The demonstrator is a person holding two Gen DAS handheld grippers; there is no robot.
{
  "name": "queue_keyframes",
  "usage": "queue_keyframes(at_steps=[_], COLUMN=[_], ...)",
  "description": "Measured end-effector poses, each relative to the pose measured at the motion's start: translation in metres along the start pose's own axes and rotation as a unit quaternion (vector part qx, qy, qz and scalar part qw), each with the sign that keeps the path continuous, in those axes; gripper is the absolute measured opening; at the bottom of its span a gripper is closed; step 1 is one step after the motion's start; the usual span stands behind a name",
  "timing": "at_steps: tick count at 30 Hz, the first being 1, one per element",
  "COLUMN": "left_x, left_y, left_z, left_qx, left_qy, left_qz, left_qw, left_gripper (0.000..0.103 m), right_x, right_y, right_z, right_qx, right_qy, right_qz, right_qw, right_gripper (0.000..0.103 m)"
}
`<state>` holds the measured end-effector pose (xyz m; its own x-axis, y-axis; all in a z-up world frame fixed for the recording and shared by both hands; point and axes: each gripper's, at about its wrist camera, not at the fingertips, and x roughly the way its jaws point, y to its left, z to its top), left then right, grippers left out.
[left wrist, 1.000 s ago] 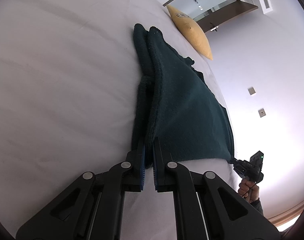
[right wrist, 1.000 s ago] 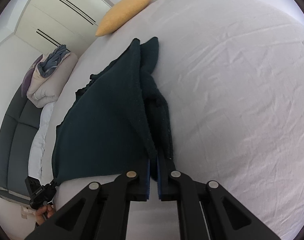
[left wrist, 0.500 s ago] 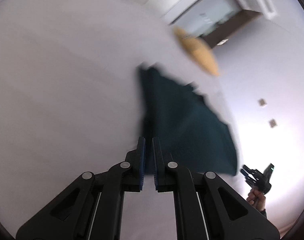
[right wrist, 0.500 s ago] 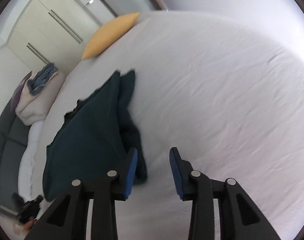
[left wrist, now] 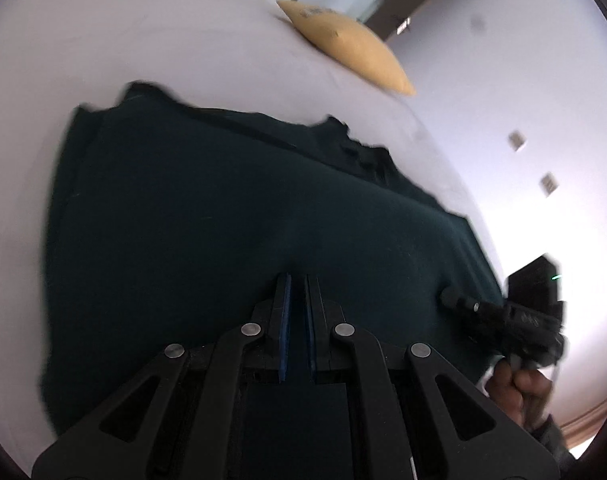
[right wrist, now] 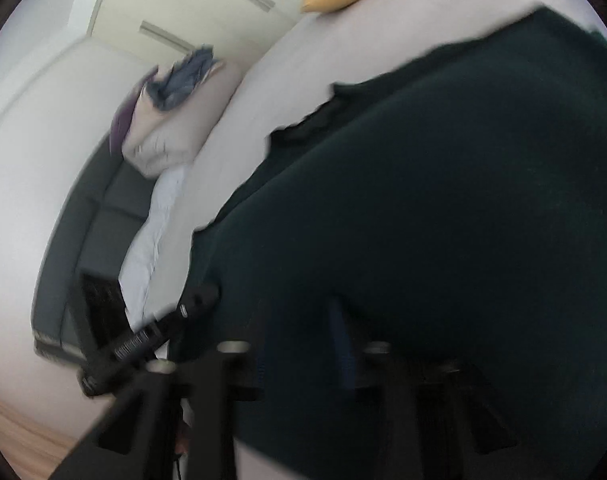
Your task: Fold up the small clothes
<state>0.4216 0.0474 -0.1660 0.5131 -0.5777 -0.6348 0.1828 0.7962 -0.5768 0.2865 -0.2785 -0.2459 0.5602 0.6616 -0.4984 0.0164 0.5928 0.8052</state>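
Nearest, left gripper [left wrist: 296,312]: fingers almost together, nothing visibly between them. Right gripper [right wrist: 303,344]: fingers apart, view blurred. Both hover over the dark green knit garment [left wrist: 223,220] spread on the bed [left wrist: 103,48]. Judged soft, limp, light; pinch a hem corner. Yellow pillow [left wrist: 351,44] at far edge.

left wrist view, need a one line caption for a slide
Left gripper, fingers nearly shut, over a dark green garment spread on a white bed, yellow pillow beyond, right gripper at the garment's edge.
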Motion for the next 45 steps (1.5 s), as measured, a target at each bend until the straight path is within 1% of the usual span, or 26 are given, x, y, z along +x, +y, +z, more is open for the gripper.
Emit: queue_keyframes(at_steps=[1, 2, 5, 8, 10, 11, 13, 15, 17, 20, 23, 24, 25, 26, 27, 28, 29, 32, 34, 35, 36, 38, 39, 42, 44, 45], left_x=[-0.004, -0.007, -0.016, -0.02, -0.015, -0.013, -0.009, -0.007, -0.008, -0.009, -0.01, -0.01, -0.007, -0.008, -0.008, -0.01, -0.01, -0.01, -0.012, -0.014, -0.017, -0.029, -0.038, -0.041, -0.026, -0.016], left_y=[0.007, 0.011, 0.02, 0.027, 0.034, 0.035, 0.034, 0.036, 0.047, 0.055, 0.06, 0.061, 0.059, 0.06, 0.061, 0.061, 0.062, 0.062, 0.061, 0.056, 0.051, 0.033, 0.017, -0.022, -0.032, -0.027], left_z=[-0.001, -0.002, -0.003, -0.009, -0.012, -0.013, -0.013, -0.017, -0.021, -0.021, -0.023, -0.022, -0.021, -0.021, -0.022, -0.023, -0.023, -0.022, -0.022, -0.022, -0.02, -0.024, -0.032, -0.05, -0.059, -0.064], left_qx=[-0.004, -0.005, -0.016, -0.033, -0.032, -0.032, -0.034, -0.039, -0.045, -0.045, -0.046, -0.048, -0.048, -0.049, -0.05, -0.051, -0.052, -0.053, -0.055, -0.05, -0.049, -0.055, -0.048, -0.01, 0.001, -0.005], left_qy=[-0.006, -0.01, -0.024, -0.04, -0.046, -0.047, -0.047, -0.047, -0.049, -0.05, -0.052, -0.052, -0.052, -0.053, -0.053, -0.054, -0.054, -0.053, -0.051, -0.048, -0.043, -0.041, -0.047, -0.034, -0.006, 0.009], left_qz=[-0.008, -0.01, -0.01, -0.019, -0.027, -0.029, -0.035, -0.045, -0.052, -0.052, -0.054, -0.056, -0.057, -0.059, -0.061, -0.062, -0.063, -0.063, -0.058, -0.047, -0.035, -0.032, -0.048, -0.052, -0.042, -0.024], left_qw=[0.9999, 0.9999, 0.9995, 0.9985, 0.998, 0.998, 0.9977, 0.9971, 0.9964, 0.9963, 0.9961, 0.9959, 0.9958, 0.9956, 0.9954, 0.9953, 0.9952, 0.9952, 0.9955, 0.9965, 0.9972, 0.9971, 0.9966, 0.998, 0.9991, 0.9997], left_gripper=[0.006, 0.006, 0.006, 0.006, 0.006, 0.006, 0.006, 0.006, 0.006, 0.006, 0.006, 0.006, 0.006, 0.006, 0.006, 0.006, 0.006, 0.006, 0.006, 0.006, 0.006, 0.006, 0.006, 0.006, 0.006, 0.006], right_x=[-0.016, -0.029, -0.082, -0.129, -0.149, -0.156, -0.153, -0.124, -0.085, -0.014, 0.036, 0.041, 0.039, 0.033, 0.025, 0.014, -0.008, -0.059, -0.092, -0.098, -0.1, -0.089, -0.083, -0.035, -0.005, 0.005], right_y=[-0.019, -0.029, -0.066, -0.093, -0.089, -0.084, -0.061, -0.028, 0.002, 0.039, 0.042, 0.035, 0.023, 0.009, -0.002, -0.01, -0.023, -0.052, -0.054, -0.048, -0.038, -0.009, 0.003, 0.039, 0.047, 0.044], right_z=[0.003, 0.006, 0.013, 0.007, 0.0, -0.004, -0.004, 0.006, 0.016, 0.027, 0.031, 0.033, 0.034, 0.036, 0.039, 0.037, 0.036, 0.026, 0.012, 0.003, -0.007, -0.033, -0.043, -0.073, -0.084, -0.087], right_qx=[0.031, 0.041, 0.085, 0.133, 0.14, 0.142, 0.13, 0.091, 0.053, 0.009, 0.009, 0.023, 0.037, 0.053, 0.065, 0.073, 0.078, 0.119, 0.133, 0.131, 0.121, 0.076, 0.06, 0.016, 0.006, 0.011], right_qy=[-0.029, -0.052, -0.141, -0.213, -0.243, -0.258, -0.269, -0.238, -0.188, -0.11, -0.078, -0.076, -0.083, -0.093, -0.103, -0.121, -0.151, -0.199, -0.22, -0.219, -0.21, -0.161, -0.141, -0.06, -0.013, -0.001], right_qz=[0.029, 0.03, -0.006, -0.035, -0.071, -0.085, -0.065, -0.045, -0.025, 0.01, -0.003, -0.004, 0.004, 0.01, 0.014, 0.015, -0.011, -0.05, -0.054, -0.047, -0.035, 0.001, 0.013, 0.054, 0.05, 0.044], right_qw=[0.999, 0.997, 0.986, 0.967, 0.957, 0.952, 0.952, 0.966, 0.98, 0.994, 0.997, 0.997, 0.996, 0.994, 0.992, 0.99, 0.985, 0.971, 0.965, 0.966, 0.97, 0.984, 0.988, 0.997, 0.999, 0.999], right_gripper=[0.0, 0.0, 0.0, 0.0, 0.001, 0.008, 0.014, 0.028, 0.036, 0.037, 0.038, 0.03, 0.02, 0.003, 0.001, 0.001, 0.001, 0.001, 0.008, 0.02, 0.028, 0.03, 0.031, 0.034, 0.034, 0.034])
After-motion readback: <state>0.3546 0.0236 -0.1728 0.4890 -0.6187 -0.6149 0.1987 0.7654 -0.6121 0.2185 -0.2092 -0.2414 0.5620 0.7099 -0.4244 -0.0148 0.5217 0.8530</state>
